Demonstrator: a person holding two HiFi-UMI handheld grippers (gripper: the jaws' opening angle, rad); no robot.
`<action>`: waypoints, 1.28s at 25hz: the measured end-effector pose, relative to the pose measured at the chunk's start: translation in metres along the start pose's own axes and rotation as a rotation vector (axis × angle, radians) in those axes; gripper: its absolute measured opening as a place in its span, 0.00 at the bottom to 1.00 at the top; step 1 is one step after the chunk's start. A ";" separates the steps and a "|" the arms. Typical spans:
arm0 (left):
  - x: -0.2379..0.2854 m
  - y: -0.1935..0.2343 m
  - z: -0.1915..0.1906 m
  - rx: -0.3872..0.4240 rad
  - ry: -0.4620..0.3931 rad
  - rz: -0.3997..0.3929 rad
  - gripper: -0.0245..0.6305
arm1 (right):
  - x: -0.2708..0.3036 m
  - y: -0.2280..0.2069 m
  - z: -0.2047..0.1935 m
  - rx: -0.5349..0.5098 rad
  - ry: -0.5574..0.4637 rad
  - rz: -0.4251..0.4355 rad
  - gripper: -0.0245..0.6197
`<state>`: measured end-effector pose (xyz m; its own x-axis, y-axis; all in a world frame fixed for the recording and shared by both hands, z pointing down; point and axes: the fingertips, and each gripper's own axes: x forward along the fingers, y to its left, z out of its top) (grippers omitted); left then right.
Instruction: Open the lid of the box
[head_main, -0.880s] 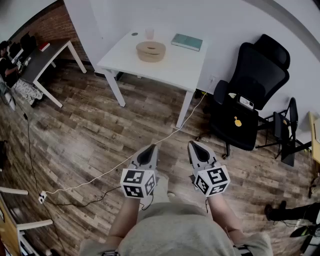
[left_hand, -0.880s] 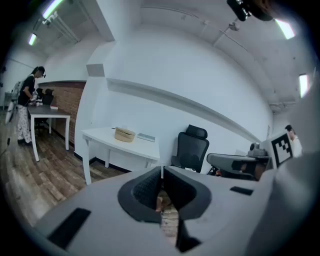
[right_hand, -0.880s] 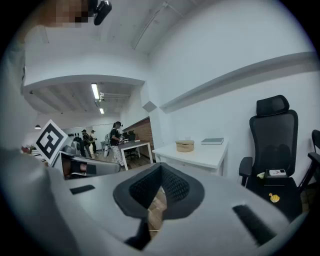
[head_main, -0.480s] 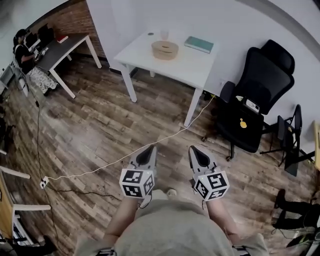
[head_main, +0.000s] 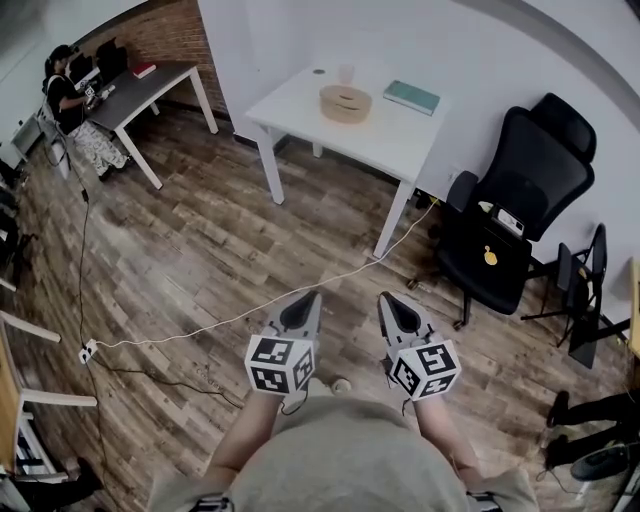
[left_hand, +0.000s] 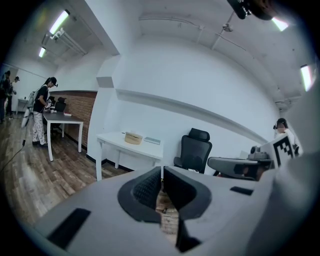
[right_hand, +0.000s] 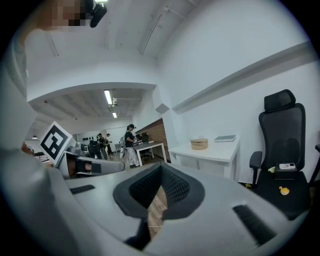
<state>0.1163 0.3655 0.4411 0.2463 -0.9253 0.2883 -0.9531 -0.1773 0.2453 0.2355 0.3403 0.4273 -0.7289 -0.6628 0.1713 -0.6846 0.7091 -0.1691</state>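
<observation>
A round tan box with a lid (head_main: 346, 103) stands on a white table (head_main: 392, 136) by the far wall, well away from me. It also shows small in the left gripper view as the round box (left_hand: 133, 138) and in the right gripper view as the round box (right_hand: 199, 144). My left gripper (head_main: 304, 303) and right gripper (head_main: 391, 303) are held side by side close to my body, above the wooden floor. Both are shut with nothing between the jaws.
A teal book (head_main: 411, 97) and a small cup (head_main: 346, 73) lie on the white table. A black office chair (head_main: 505, 225) stands right of it. A white cable (head_main: 230, 325) runs across the floor. At a dark desk (head_main: 140, 85) far left a person (head_main: 72, 110) stands.
The head view has shifted: table, box and chair sit further right and up in the picture, and the far-left desk and person have come into fuller sight. Both grippers keep their place, shut.
</observation>
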 end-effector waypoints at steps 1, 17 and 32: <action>0.000 -0.002 0.000 0.001 -0.002 -0.001 0.06 | -0.001 -0.001 0.000 0.004 -0.001 -0.001 0.04; 0.007 -0.030 -0.005 0.011 -0.003 -0.037 0.16 | -0.016 -0.018 -0.012 0.013 0.030 0.011 0.12; 0.053 -0.007 0.005 0.018 -0.003 -0.017 0.29 | 0.022 -0.056 -0.003 0.016 0.036 0.000 0.29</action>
<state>0.1350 0.3160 0.4496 0.2617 -0.9233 0.2811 -0.9519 -0.1988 0.2333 0.2577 0.2865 0.4433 -0.7282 -0.6535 0.2066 -0.6849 0.7048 -0.1849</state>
